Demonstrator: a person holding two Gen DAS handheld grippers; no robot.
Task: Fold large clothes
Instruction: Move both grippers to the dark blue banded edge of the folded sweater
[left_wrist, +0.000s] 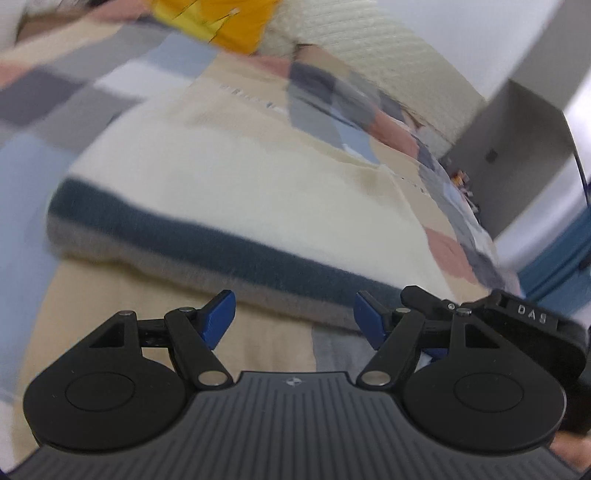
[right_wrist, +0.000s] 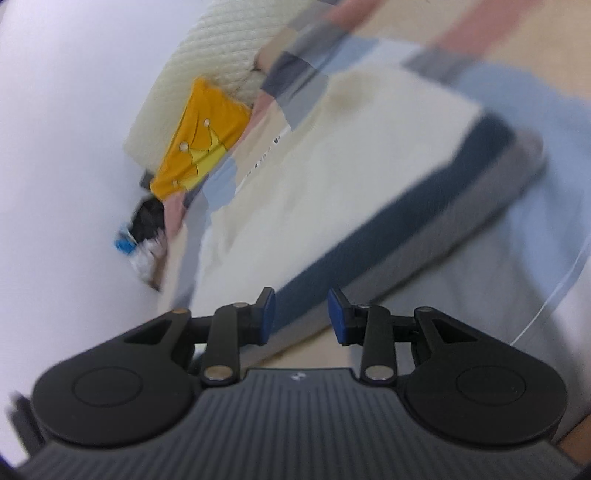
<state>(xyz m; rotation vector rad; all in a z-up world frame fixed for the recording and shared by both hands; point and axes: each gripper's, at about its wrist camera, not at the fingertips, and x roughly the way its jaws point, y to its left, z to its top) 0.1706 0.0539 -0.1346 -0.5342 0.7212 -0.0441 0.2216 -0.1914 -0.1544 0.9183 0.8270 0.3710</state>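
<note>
A folded cream sweater (left_wrist: 236, 177) with a dark teal band and a grey hem lies flat on a patchwork bedspread (left_wrist: 92, 96). My left gripper (left_wrist: 294, 317) is open and empty, just in front of the grey hem. In the right wrist view the same sweater (right_wrist: 317, 177) lies tilted across the frame. My right gripper (right_wrist: 301, 317) is open and empty, close above the teal and grey edge. Part of the right gripper's black body (left_wrist: 532, 321) shows at the right of the left wrist view.
A yellow cushion (right_wrist: 201, 136) and a cream knitted pillow (right_wrist: 207, 70) lie at the head of the bed. A grey cabinet (left_wrist: 517, 155) stands beside the bed against a white wall (right_wrist: 66, 129). Dark clutter (right_wrist: 146, 229) sits on the floor by the wall.
</note>
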